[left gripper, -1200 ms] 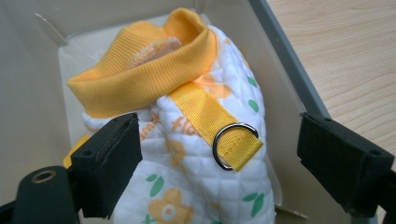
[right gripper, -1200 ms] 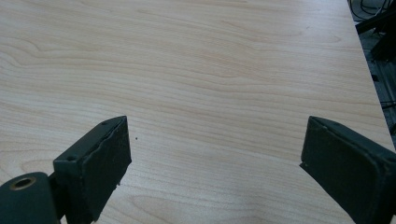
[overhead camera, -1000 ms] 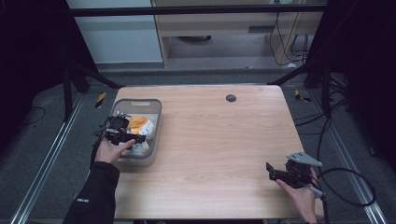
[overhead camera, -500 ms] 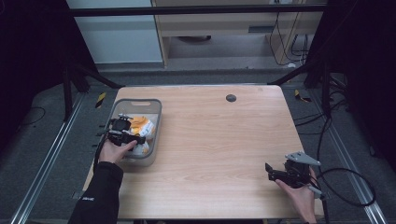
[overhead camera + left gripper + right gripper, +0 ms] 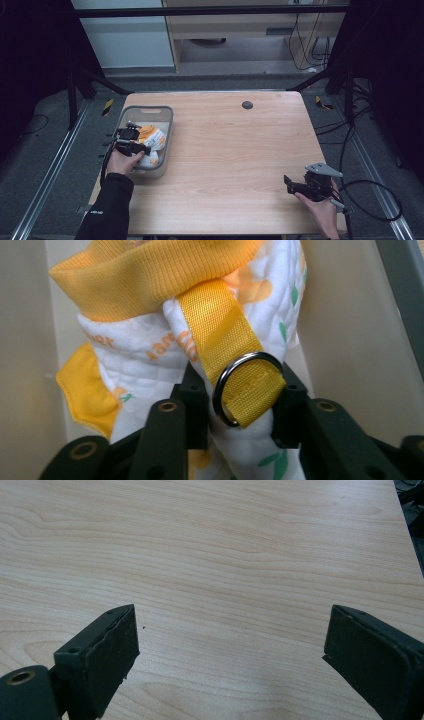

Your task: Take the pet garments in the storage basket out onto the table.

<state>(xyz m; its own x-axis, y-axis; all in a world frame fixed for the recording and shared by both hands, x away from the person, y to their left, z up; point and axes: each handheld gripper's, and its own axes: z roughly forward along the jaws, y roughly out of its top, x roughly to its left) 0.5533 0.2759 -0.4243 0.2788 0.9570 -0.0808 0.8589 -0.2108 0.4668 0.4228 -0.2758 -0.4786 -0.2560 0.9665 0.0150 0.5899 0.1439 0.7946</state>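
Observation:
A white quilted cloth item point(image 5: 153, 138) with orange trim lies in a grey bin point(image 5: 146, 110) at the table's left. My left gripper point(image 5: 143, 148) reaches into the bin from the left. In the left gripper view, my left gripper point(image 5: 240, 407) is shut on the cloth item point(image 5: 145, 357), just below a yellow strap point(image 5: 217, 322) that carries a metal ring point(image 5: 218, 390). The bin's pale wall point(image 5: 350, 340) rises on both sides. My right gripper point(image 5: 290, 184) hovers low over the front right of the wooden table point(image 5: 225, 150). It point(image 5: 230, 645) stands open over bare wood point(image 5: 225, 540).
A small dark round disc point(image 5: 247, 105) sits near the table's far edge. A black cable point(image 5: 372, 200) loops off the right side behind my right gripper. Metal rails and dark floor surround the table.
My left gripper has edged slightly to the right, deeper into the bin against the cloth item. The right gripper has hardly moved.

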